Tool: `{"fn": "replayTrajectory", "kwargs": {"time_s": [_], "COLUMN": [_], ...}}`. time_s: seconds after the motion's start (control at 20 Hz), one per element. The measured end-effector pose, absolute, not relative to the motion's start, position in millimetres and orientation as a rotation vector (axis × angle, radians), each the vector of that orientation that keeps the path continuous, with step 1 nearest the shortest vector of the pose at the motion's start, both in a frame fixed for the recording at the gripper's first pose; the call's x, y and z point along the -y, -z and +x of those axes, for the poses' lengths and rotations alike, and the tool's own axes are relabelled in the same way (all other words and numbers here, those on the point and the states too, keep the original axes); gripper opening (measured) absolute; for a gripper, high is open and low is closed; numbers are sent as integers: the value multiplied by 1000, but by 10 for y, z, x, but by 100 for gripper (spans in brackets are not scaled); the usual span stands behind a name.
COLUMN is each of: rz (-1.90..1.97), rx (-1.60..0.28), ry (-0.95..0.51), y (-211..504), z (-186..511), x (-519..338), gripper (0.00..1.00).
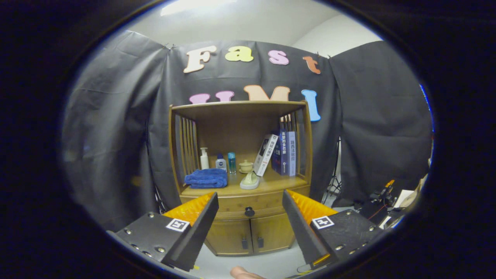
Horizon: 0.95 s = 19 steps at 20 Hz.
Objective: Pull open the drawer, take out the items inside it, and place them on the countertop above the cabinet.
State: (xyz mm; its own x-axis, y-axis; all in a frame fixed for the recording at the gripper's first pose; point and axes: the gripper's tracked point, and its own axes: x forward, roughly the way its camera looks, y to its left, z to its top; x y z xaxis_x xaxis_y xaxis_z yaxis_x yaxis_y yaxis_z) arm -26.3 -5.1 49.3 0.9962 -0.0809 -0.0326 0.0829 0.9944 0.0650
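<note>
Seen from a camera riding on a hand-held gripper (250, 201), fingers spread wide apart, holding nothing. Straight ahead, beyond the fingertips and well apart from them: a small wooden cabinet (242, 232) standing against a black cloth wall. Framed in the gap between the two fingers: the drawer (232, 205), fully closed, with a round dark knob (249, 211) at its centre, lined up almost midway between the fingers. Below the drawer, two cabinet doors (248, 234), both closed, each with a small dark handle near the middle seam. Above the drawer, the countertop (271, 180), an open shelf space with slatted sides and a wooden top. Resting there, from left to right: a folded blue towel (206, 178), a white pump bottle (204, 158), a small white-and-blue bottle (221, 162), a slim blue bottle (231, 162), a small pale lidded pot (246, 166), a pale green ornament (250, 181) nearer the front edge, a white book (266, 154) leaning rightwards, and upright blue books (286, 153). Drawer contents hidden.
</note>
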Motion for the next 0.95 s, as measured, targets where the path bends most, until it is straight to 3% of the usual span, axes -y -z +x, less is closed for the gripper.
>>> {"fn": "replayTrajectory", "kwargs": {"time_s": [0.95], "rz": [76], "rx": [-62], "ry": [79], "y": [-299], "z": [-252], "x": [77], "gripper": [99]}}
